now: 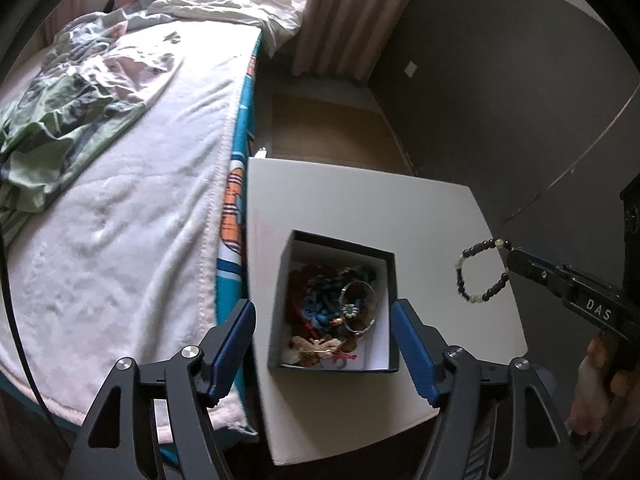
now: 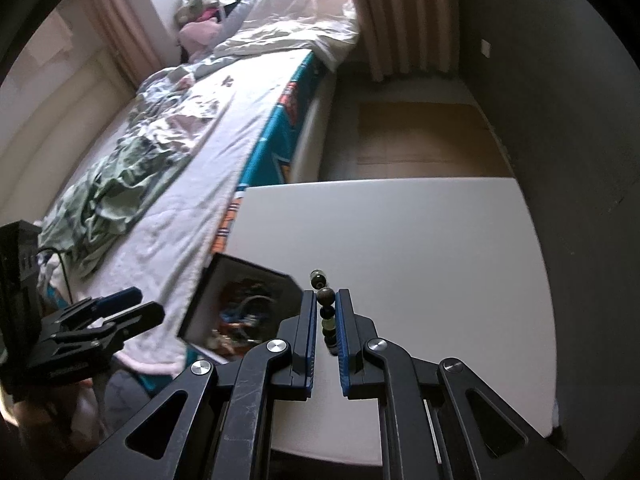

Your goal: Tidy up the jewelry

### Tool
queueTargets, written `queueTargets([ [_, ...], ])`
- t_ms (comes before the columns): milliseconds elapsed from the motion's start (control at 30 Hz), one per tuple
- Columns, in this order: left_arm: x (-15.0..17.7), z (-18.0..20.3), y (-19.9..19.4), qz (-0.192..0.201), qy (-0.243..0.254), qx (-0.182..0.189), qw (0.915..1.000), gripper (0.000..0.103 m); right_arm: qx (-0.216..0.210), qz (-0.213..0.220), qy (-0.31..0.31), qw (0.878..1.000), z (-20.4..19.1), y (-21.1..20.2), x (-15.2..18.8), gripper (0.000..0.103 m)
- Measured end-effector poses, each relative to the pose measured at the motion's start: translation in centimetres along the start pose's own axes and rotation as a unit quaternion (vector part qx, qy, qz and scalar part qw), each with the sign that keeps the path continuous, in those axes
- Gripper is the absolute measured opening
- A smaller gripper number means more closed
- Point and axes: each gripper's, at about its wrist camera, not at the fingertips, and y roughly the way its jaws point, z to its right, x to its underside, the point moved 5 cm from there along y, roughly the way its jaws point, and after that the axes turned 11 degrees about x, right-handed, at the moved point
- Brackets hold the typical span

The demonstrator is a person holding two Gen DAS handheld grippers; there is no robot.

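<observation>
The beaded bracelet (image 1: 483,271) hangs in the air, a full loop dangling off the tip of the right gripper (image 2: 325,320), whose jaws are clamped on its beads. It sits above the worktop (image 1: 440,216), off to the right of the dark jewelry box (image 1: 335,300) and well apart from it. The left gripper (image 1: 324,344) has its jaws spread wide, empty, straddling the box from above. So the right hand owns the bracelet; bare worktop lies straight ahead of it, likely where it goes down.
</observation>
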Motion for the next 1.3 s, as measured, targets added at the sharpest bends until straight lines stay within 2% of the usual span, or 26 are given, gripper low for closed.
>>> queueTargets([
  [367, 0.1, -3.4, -3.0, 0.02, -0.023, -0.022, 0.9993, 0.071, -0.051, -0.001, -0.043, 0.998, -6.6, -0.2, -0.5, 0.011],
  [400, 0.1, -3.6, -3.3, 0.023, -0.025, -0.024, 0.9991, 0.071, -0.046, -0.003, -0.044, 0.998, -6.6, 0.0, -0.4, 0.015],
  [433, 0.1, -3.8, -3.5, 0.025, -0.027, -0.024, 0.999, 0.071, -0.036, -0.014, -0.047, 0.998, -6.5, 0.5, -0.2, 0.024],
  [467, 0.2, -4.0, -3.8, 0.028, -0.029, -0.024, 0.9989, 0.071, -0.028, -0.022, -0.047, 0.998, -6.3, 0.9, -0.1, 0.049],
  [500, 0.2, -4.0, -3.9, 0.03, -0.029, -0.024, 0.9988, 0.071, -0.02, -0.024, -0.043, 0.999, -5.9, 1.2, 0.2, 0.061],
  [600, 0.1, -3.8, -4.3, 0.035, -0.018, -0.03, 0.9988, 0.073, -0.017, -0.024, -0.03, 0.999, -4.7, 1.2, 0.9, 0.062],
  [700, 0.1, -3.2, -4.3, 0.039, -0.01, -0.034, 0.9986, 0.083, -0.013, -0.031, -0.015, 0.999, -3.3, 1.1, 1.5, 0.062],
  [967, -0.2, -1.0, -3.7, 0.038, 0.012, -0.03, 0.9988, 0.086, -0.005, -0.028, 0.028, 0.999, 0.7, -0.1, 2.7, 0.062],
  [1167, 0.0, 1.5, -3.7, 0.042, 0.036, -0.031, 0.998, 0.092, 0.003, -0.007, 0.051, 0.999, 3.5, -2.1, 3.6, 0.062],
  [1233, 0.0, 2.5, -3.7, 0.045, 0.046, -0.03, 0.9975, 0.092, 0.006, -0.003, 0.056, 0.998, 4.1, -2.8, 3.9, 0.065],
  [1300, 0.2, 3.3, -3.8, 0.049, 0.052, -0.028, 0.997, 0.095, 0.006, 0.008, 0.064, 0.998, 4.8, -3.7, 4.3, 0.078],
])
